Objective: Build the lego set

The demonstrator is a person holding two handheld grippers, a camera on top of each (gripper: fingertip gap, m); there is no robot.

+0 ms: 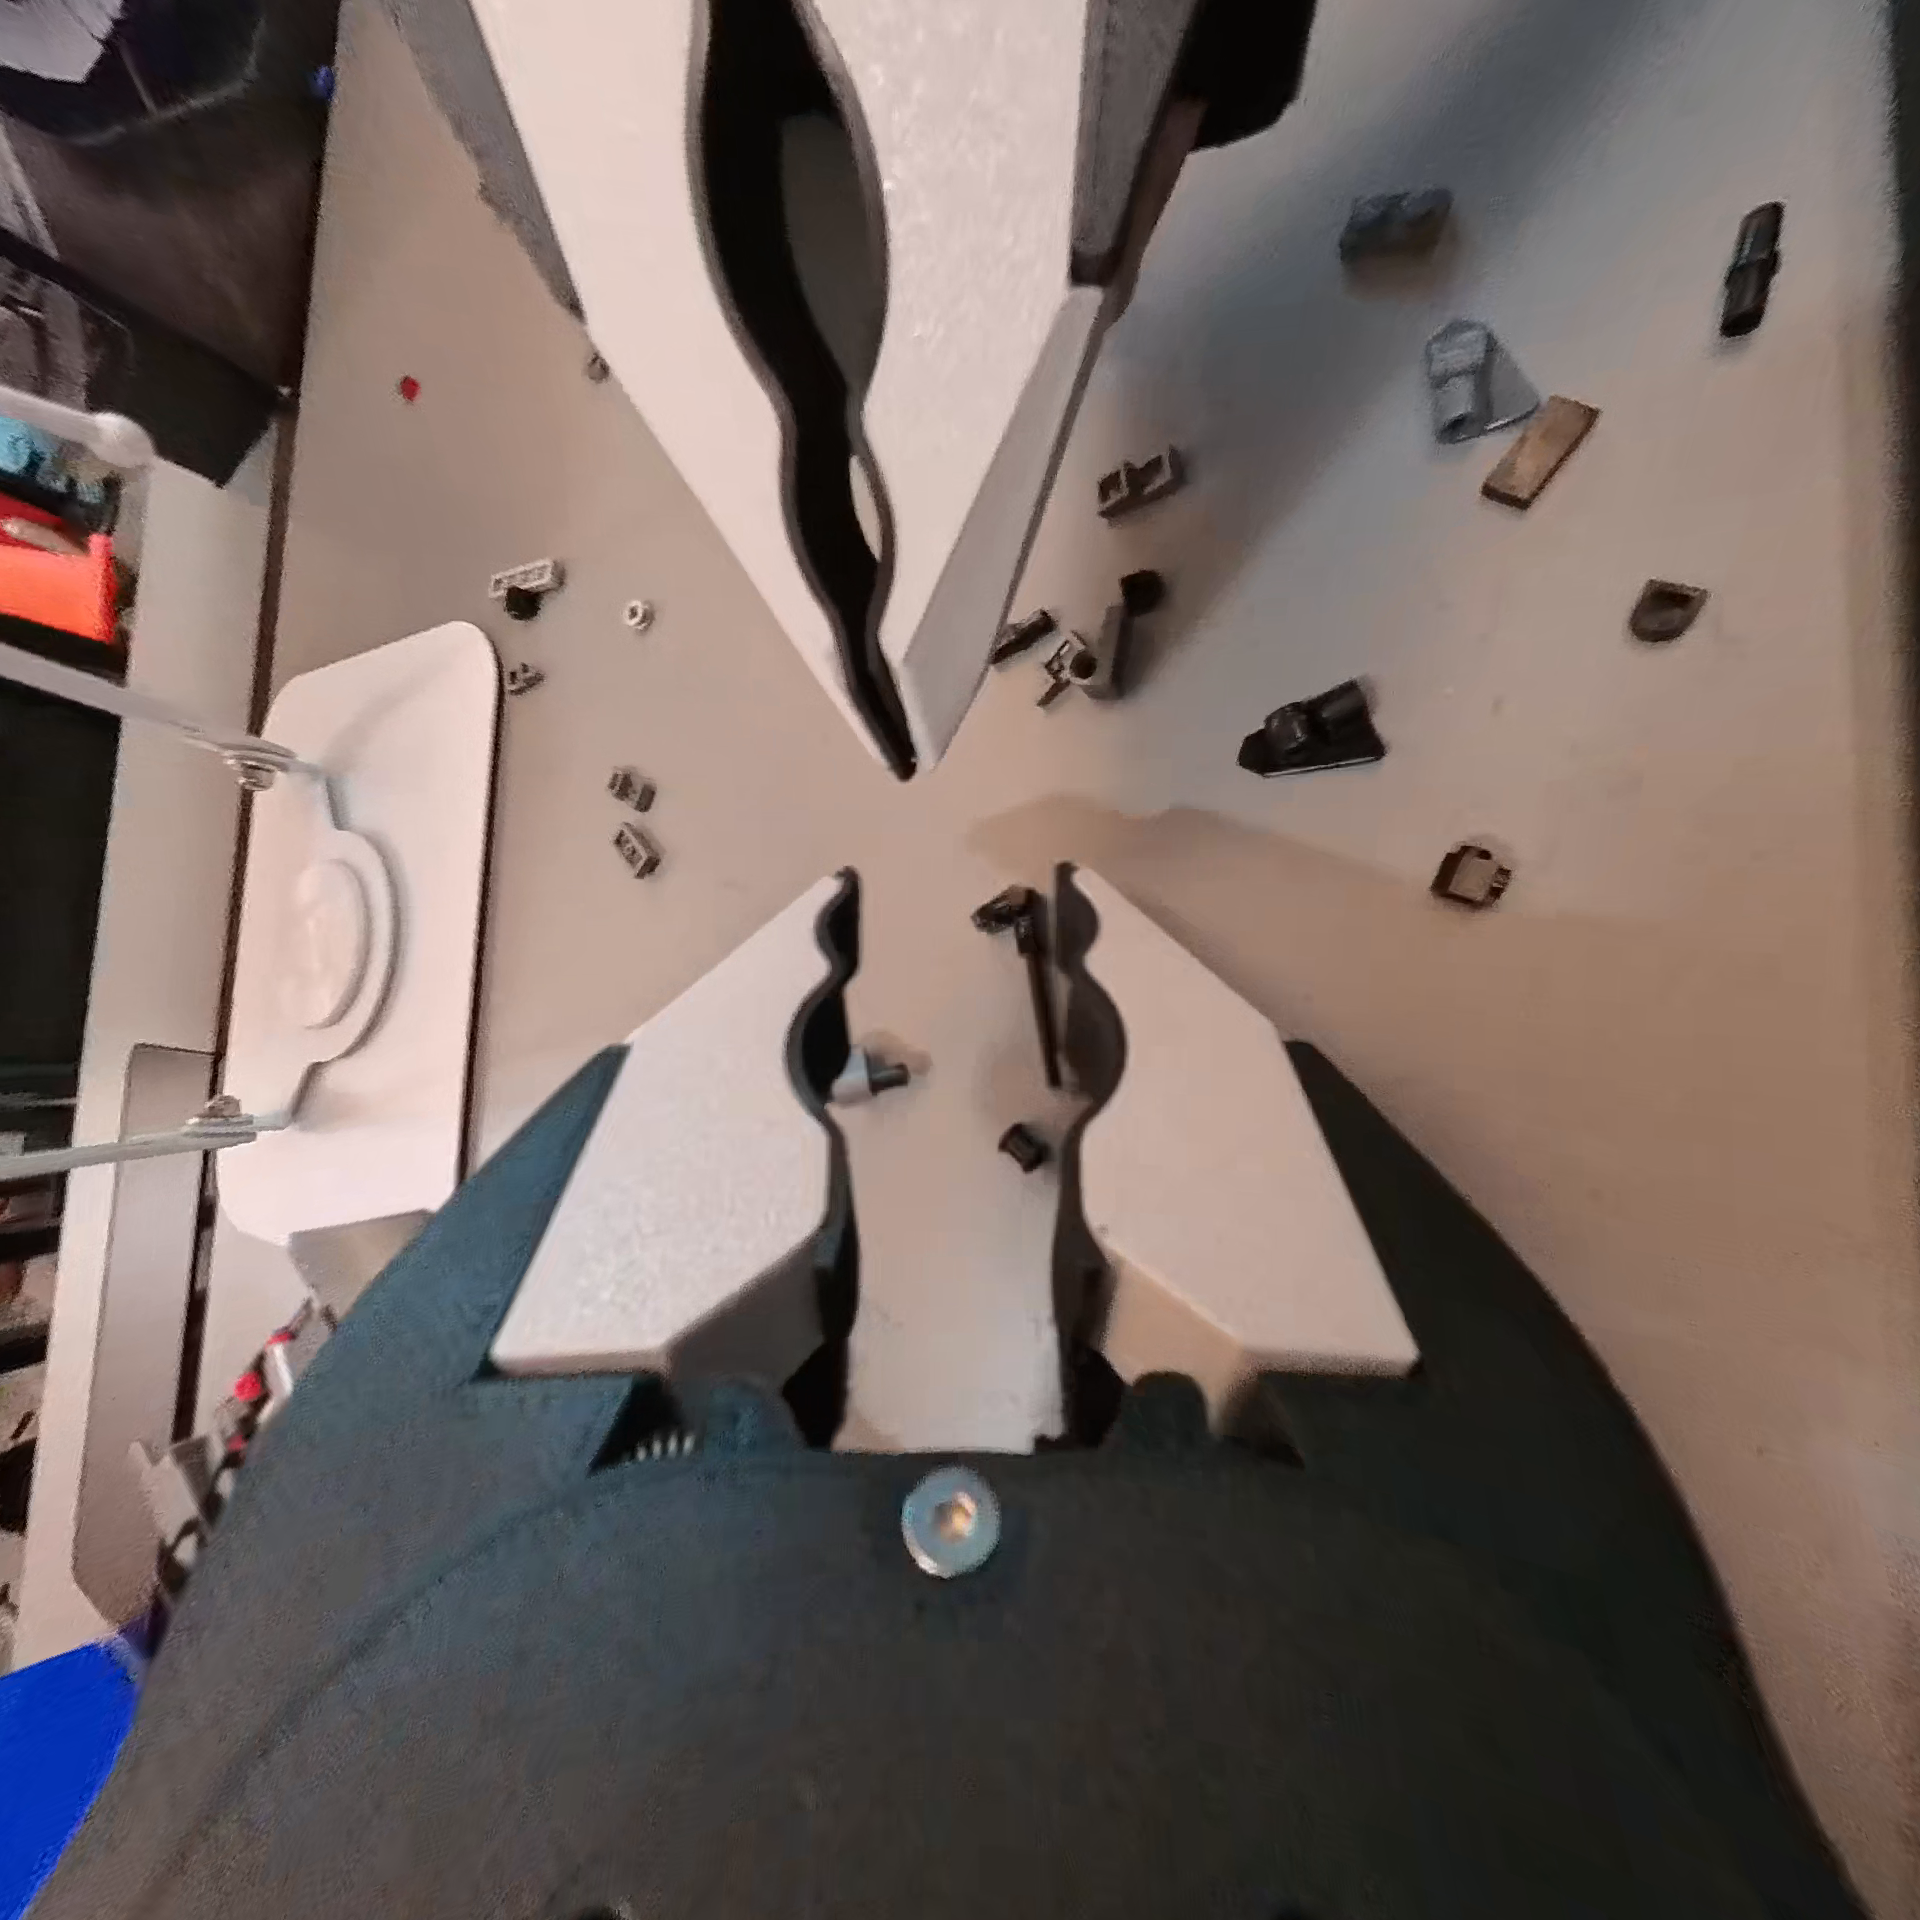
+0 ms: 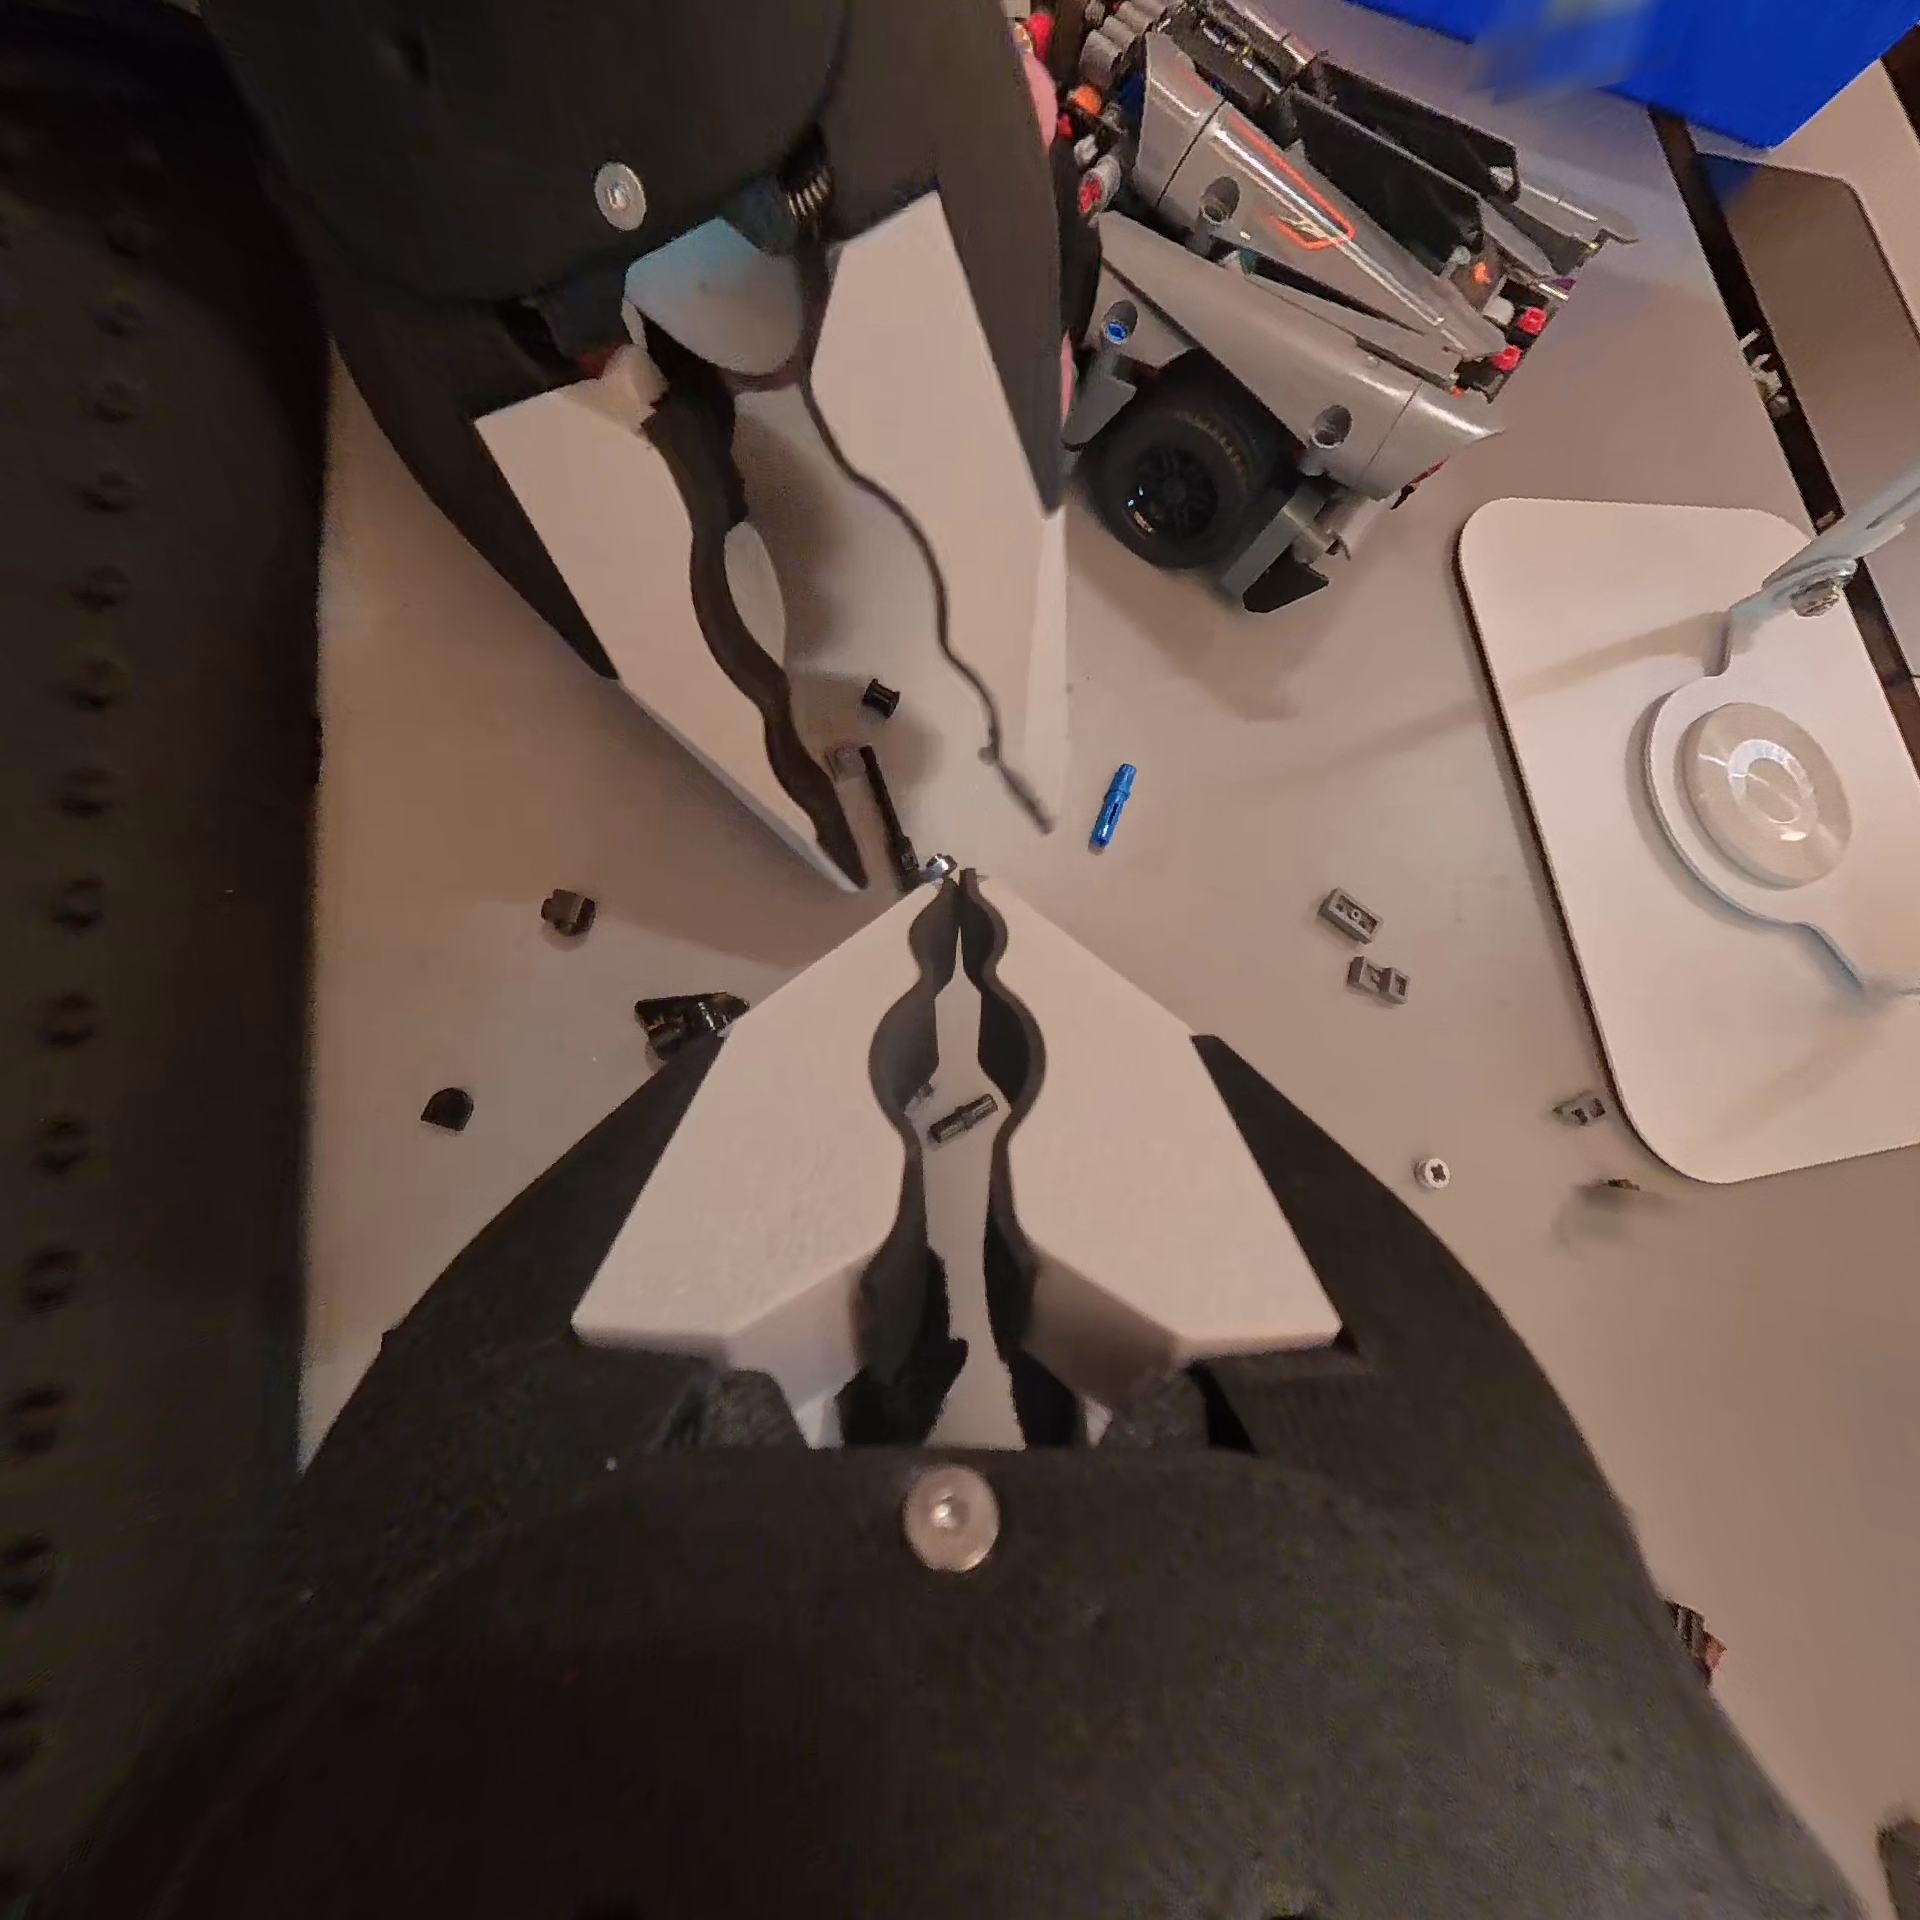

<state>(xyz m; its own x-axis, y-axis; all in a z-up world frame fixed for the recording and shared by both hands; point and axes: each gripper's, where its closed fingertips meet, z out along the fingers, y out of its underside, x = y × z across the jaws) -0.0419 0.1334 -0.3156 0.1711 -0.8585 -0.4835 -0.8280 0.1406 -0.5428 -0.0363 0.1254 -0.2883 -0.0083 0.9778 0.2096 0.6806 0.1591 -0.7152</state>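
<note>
Lying between wide-spread left tongs (image 1: 956, 883), thin black axle (image 1: 1042, 1003); right tongs (image 2: 954, 883) pinched together.

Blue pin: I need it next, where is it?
Right wrist view: the blue pin lies on the table, just right of the left gripper, below the car.

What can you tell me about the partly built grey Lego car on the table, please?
The grey Lego car appears only in the right wrist view, at the far side of the pale table. It looks like plastic: angled grey body panels, black inner parts, small red, orange and blue pins, and an orange line on one panel. One black wheel with a treaded tyre shows, resting on the table. The left claw hides its near end. No claw touches it. It looks unfinished.
</note>
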